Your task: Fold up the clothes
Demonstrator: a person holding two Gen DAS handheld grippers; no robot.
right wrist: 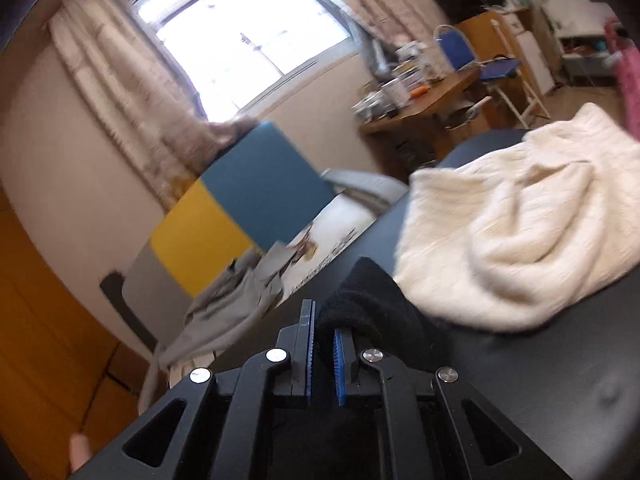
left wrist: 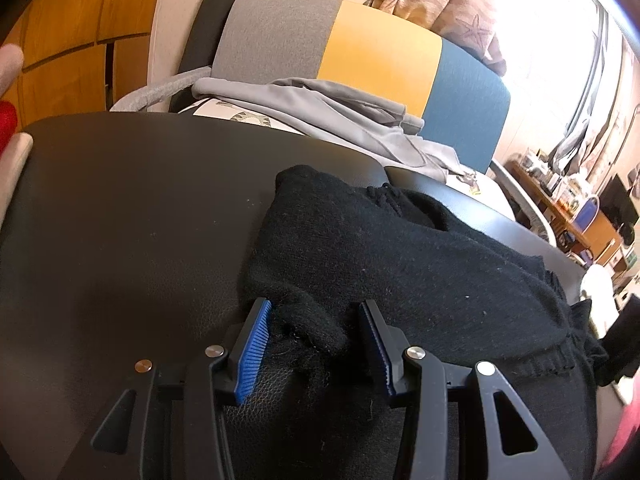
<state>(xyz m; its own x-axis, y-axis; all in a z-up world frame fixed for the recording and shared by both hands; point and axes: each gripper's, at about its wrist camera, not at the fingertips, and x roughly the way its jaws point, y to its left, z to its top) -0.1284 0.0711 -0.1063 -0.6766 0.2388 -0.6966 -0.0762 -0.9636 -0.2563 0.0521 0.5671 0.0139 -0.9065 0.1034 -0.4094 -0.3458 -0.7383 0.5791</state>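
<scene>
Black knit (left wrist: 400, 264) | black table (left wrist: 120, 220) | 3-colour headboard (left wrist: 380, 52) | window (right wrist: 248, 32)

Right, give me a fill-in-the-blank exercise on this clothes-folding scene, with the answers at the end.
1. The right gripper is shut on a fold of the ____ knitted garment.
2. The left gripper has its jaws ____ around the same garment.
3. The cream sweater lies on the ____ table.
4. The headboard is grey, ____ and blue.

Answers: black; open; black; yellow
</scene>
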